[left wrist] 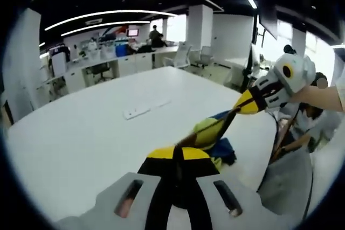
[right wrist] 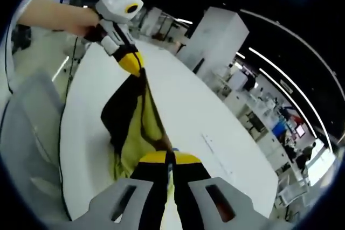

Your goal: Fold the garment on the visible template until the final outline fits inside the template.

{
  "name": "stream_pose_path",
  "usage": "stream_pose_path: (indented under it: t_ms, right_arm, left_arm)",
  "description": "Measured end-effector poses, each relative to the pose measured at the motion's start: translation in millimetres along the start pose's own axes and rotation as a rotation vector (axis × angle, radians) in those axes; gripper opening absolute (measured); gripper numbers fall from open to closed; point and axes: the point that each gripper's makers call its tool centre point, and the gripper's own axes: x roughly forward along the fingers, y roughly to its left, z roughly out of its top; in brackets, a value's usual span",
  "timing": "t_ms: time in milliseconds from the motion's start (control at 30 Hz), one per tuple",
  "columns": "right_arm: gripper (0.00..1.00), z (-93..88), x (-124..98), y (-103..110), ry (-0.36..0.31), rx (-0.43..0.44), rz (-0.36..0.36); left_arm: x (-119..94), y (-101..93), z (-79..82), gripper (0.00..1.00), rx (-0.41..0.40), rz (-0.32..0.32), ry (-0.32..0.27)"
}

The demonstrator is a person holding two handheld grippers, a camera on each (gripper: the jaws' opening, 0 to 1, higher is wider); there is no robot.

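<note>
Garment [right wrist: 132, 127], yellow and dark: stretched between left claw [left wrist: 179, 154] and right claw [right wrist: 168, 157], both clamped on it, above white worktop [left wrist: 81, 133]. Step judged: spreading; next, lay it flat

Yellow-and-dark garment [right wrist: 137, 125], white table [left wrist: 81, 133], yellow-tipped fingers [left wrist: 191, 153].
</note>
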Motion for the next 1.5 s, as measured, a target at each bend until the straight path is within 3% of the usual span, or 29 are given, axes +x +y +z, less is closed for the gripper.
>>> stream_pose_path:
  t_ms: [533, 867, 1200, 1500]
  right_arm:
    - [0.02, 34.7, -38, -25, -0.060, -0.016, -0.103]
    - [0.02, 44.4, -55, -27, -0.078, 0.015, -0.123]
    - [0.02, 82.5, -83, -41, -0.138, -0.011, -0.170]
    - [0.02, 106.1, -104, -53, -0.171, -0.039, -0.222]
  left_arm:
    - [-24, -15.9, 51.4, 0.00, 0.051, -0.006, -0.092]
    - [-40, -28.5, 68.9, 0.00, 0.069, -0.019, -0.117]
    - [-61, -30.1, 96.8, 0.00, 0.056, 0.009, -0.183]
    - [-77, -35.8, 128.3, 0.00, 0.085, 0.011, -0.252]
